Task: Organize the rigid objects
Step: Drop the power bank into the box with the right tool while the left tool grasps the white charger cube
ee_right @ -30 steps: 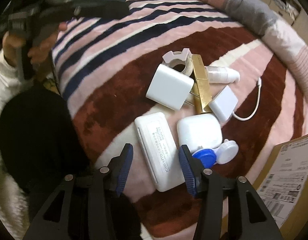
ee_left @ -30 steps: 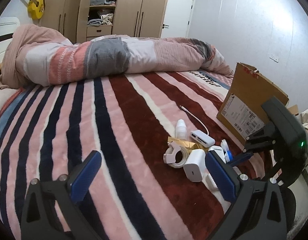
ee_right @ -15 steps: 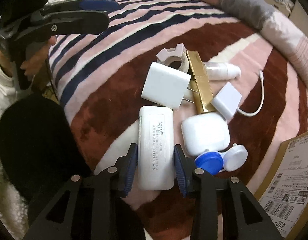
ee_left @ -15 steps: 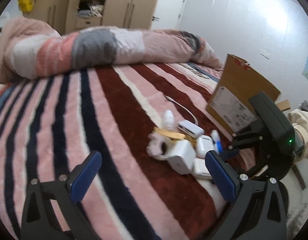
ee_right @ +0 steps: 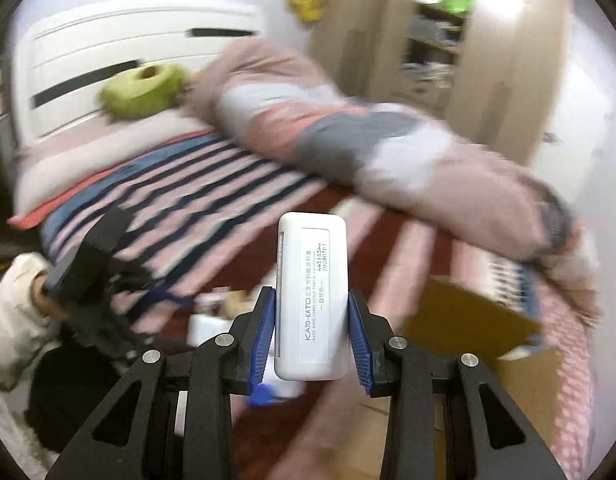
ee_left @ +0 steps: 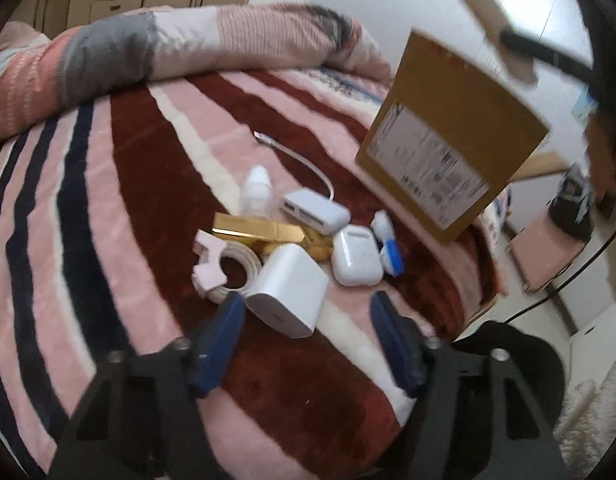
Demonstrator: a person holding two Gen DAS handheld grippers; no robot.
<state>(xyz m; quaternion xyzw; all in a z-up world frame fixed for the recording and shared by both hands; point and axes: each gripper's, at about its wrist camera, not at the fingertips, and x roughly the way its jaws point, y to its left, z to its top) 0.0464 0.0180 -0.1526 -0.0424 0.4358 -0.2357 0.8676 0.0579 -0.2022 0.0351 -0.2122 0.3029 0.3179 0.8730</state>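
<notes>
Right gripper (ee_right: 311, 336) jaws clamp white case (ee_right: 311, 300), long axis forward. Left gripper (ee_left: 308, 332) jaws open, charger block (ee_left: 289, 294) just ahead between them.

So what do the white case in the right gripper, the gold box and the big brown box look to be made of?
White case: likely hard plastic, smooth matte shell with a printed label. Gold box: probably foil-faced card, mirror-like sheen, sharp edges. Brown box: corrugated cardboard, dull brown with a shipping label. Right gripper is clamped on the case.
</notes>
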